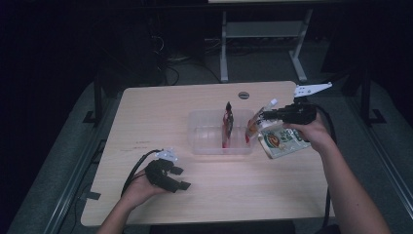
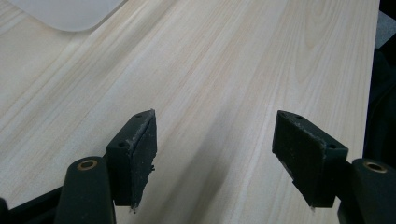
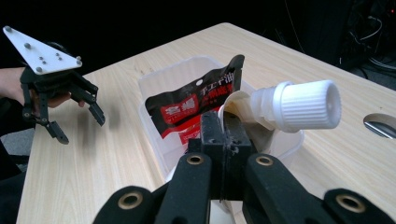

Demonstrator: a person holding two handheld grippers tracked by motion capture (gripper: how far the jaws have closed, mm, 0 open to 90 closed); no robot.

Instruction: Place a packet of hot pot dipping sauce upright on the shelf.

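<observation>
Work in hand: the right gripper (image 1: 259,117) carries a spouted pouch (image 1: 278,139) toward the clear plastic bin (image 1: 199,141) in the middle of the tabletop (image 1: 146,112).
Right gripper: jaws pressed together on the pouch's top edge, just beside the white screw cap (image 3: 306,105), as the right gripper view shows.
Left gripper: the left gripper (image 1: 178,178) rests near the front left of the tabletop, well apart from the bin; its jaws stand apart with nothing between them, bare wood showing in the gap in the left gripper view.
Pouch, place: it hangs from the right gripper at the bin's right end, its printed body lying outside the bin wall over the tabletop, its spout end near the rim.
Bin contents: a red and black sachet (image 3: 196,105) stands upright inside, leaning on its edge.
Handling, judged: the pouch looks like soft film with a filling, so it will likely sag and swing below the grip; the film seems smooth and could slip.
Where to hold, judged: the stiff neck by the cap or the sealed top seam gives the firmest purchase; the belly would only squash.
Risk, judged: the swinging body may catch the bin wall or knock the sachet over.
</observation>
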